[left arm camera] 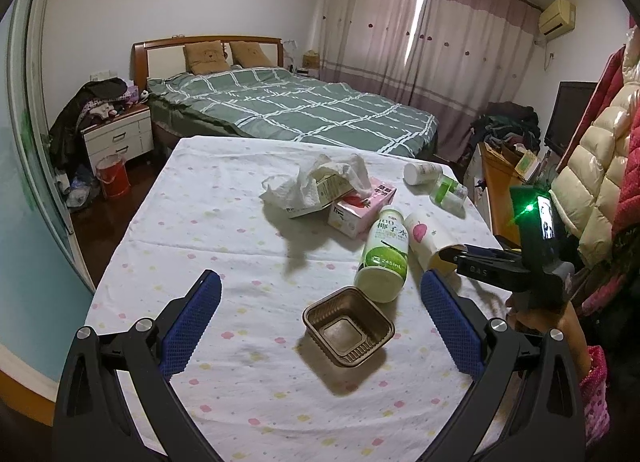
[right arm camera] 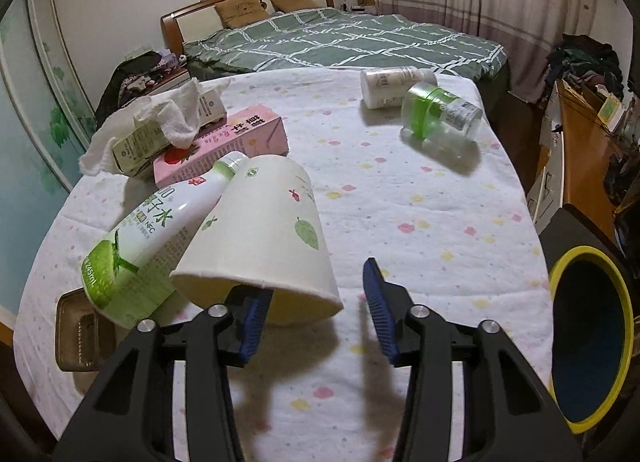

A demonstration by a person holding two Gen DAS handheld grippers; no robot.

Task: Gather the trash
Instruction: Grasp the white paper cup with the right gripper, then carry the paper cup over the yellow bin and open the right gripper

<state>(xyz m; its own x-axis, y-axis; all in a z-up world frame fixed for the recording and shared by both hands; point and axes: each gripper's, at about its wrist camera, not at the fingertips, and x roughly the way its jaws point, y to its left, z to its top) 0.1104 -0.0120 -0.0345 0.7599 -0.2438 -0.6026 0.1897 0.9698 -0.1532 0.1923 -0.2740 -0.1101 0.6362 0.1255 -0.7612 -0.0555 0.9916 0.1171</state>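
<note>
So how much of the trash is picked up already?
Hardly started. The bin looks dark inside, so I cannot tell what it holds. The right gripper is open at the rim of the paper cup, not pinching. The green bottle, pink carton, brown tray, white bottle and clear jar lie on the table.

Left gripper [left arm camera: 320, 294] wide open; right gripper [right arm camera: 316, 304] tilted down, jaws parted.
</note>
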